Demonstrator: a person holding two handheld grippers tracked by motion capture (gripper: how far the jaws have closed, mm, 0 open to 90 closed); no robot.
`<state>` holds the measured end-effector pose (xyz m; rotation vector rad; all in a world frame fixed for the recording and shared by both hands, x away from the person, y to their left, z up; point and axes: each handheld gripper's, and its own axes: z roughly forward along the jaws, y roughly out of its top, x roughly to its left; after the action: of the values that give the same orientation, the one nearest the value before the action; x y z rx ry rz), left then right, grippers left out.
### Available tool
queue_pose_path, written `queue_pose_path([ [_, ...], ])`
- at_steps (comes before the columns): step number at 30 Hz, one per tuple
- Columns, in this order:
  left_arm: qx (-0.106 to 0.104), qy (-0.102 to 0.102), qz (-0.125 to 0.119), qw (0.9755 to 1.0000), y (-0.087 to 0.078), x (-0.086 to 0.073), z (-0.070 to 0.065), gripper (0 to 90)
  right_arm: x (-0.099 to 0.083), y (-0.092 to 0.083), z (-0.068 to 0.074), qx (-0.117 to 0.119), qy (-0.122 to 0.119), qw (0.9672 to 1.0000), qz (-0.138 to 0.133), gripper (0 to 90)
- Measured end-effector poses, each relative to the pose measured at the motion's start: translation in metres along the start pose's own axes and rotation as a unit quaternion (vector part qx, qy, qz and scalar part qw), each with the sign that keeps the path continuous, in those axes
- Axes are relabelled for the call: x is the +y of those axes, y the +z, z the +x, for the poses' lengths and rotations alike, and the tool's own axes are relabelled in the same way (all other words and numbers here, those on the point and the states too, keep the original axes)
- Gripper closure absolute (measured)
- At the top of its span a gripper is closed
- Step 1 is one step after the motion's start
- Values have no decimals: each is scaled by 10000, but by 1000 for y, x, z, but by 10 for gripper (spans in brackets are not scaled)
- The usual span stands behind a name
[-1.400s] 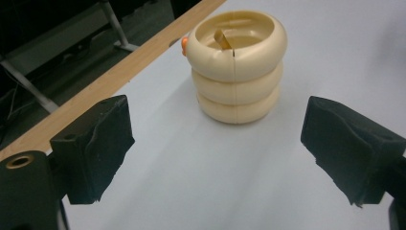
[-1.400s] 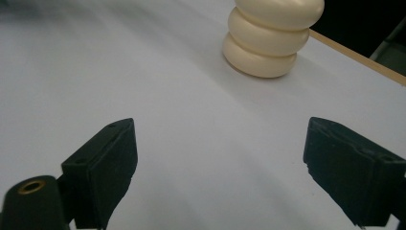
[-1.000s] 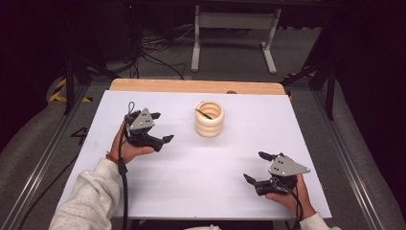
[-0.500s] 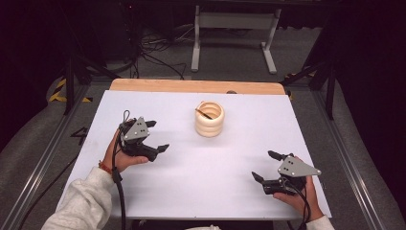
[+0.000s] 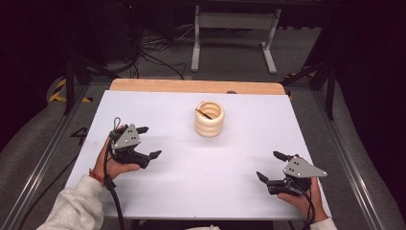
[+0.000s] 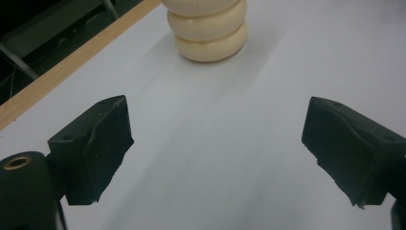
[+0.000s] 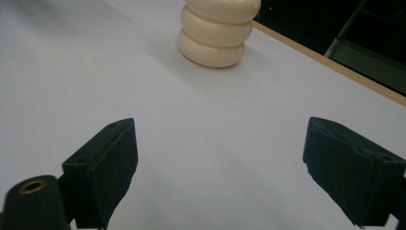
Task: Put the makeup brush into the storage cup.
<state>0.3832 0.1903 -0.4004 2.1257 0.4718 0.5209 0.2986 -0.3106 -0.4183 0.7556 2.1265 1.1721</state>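
Note:
A cream ribbed cup made of stacked rings (image 5: 209, 119) stands upright at the back middle of the white table (image 5: 201, 167), with a thin dark stick inside it. The same cup (image 6: 207, 28) appears far ahead in the left gripper view and again as the cup (image 7: 218, 31) in the right gripper view. My left gripper (image 5: 147, 142) is held at the table's left side, open and empty, well short of the cup. Near the front right corner my right gripper (image 5: 271, 166) is open too, with nothing between its jaws.
A wooden strip (image 5: 196, 86) runs along the table's far edge. Beyond it stand a metal frame stand (image 5: 230, 33) and cables on the grey floor. Aluminium rails (image 5: 43, 158) flank the table on both sides.
Both grippers have drawn back toward the person and away from the cup, the left one also shifting left, the right one toward the front right corner. Both stayed open.

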Motion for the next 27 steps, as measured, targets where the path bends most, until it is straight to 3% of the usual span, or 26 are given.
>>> queue_pose_path([
  [9, 31, -35, 117, 9999, -9, -17, -5, 108, -4, -3, -2, -74, 46, 10000, 35, 124],
  [15, 115, -108, 66, 9999, -14, -28, -7, 120, -7, -4, -3, -107, 64, 9999, 95, 125],
  [22, 68, -109, 167, 9998, -17, -40, -11, 118, -10, -5, -4, -156, 67, 9998, 126, 124],
  [27, 72, -225, 167, 9996, -21, -49, -11, 119, -13, -6, -5, -222, 66, 9996, 152, 127],
])
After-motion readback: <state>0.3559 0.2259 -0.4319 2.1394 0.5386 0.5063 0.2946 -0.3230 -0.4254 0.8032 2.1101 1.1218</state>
